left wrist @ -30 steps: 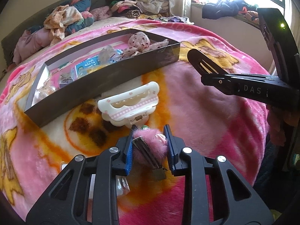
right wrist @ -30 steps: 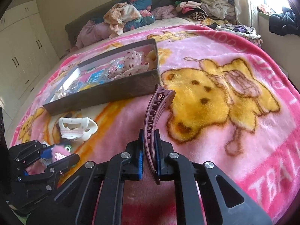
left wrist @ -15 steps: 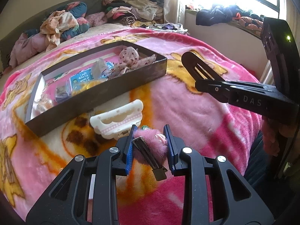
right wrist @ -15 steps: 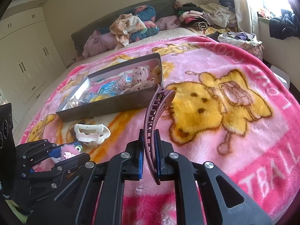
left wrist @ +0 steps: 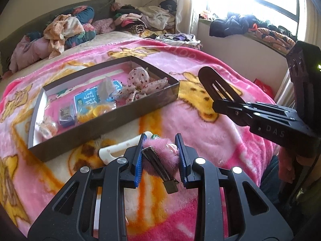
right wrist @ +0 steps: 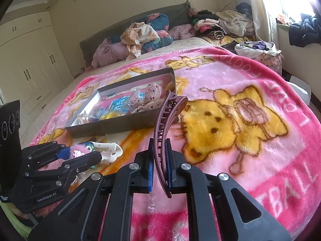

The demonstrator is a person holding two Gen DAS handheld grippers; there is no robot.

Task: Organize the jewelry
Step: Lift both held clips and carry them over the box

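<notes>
Bed covered by a pink bear blanket (right wrist: 250, 84). A shallow dark box (left wrist: 112, 120) sits on it, the landmark here.

Left gripper (left wrist: 160, 156): jaws clamped on a fluffy pink clip (left wrist: 162, 154), its metal bar slanting down between the blue pads. Held above the blanket, on the near side of the box.

Right gripper (right wrist: 160, 166): jaws closed on a maroon clip (right wrist: 166, 128), which stands upright between the pads with its curved end rising toward the box's near right corner. It, too, is clear of the blanket.

White claw clip (right wrist: 109, 150) lies on the blanket just in front of the box's near wall, beside the left gripper and partly hidden by it.

Inside the box: a spotted pink fabric piece (left wrist: 138, 78) toward the right end, a blue packet (left wrist: 88, 98) mid-box, something yellow (left wrist: 98, 110) against the near wall, small clear-wrapped bits at the left end.

Beyond the box, heaped clothes (right wrist: 140, 34) along the headboard.
</notes>
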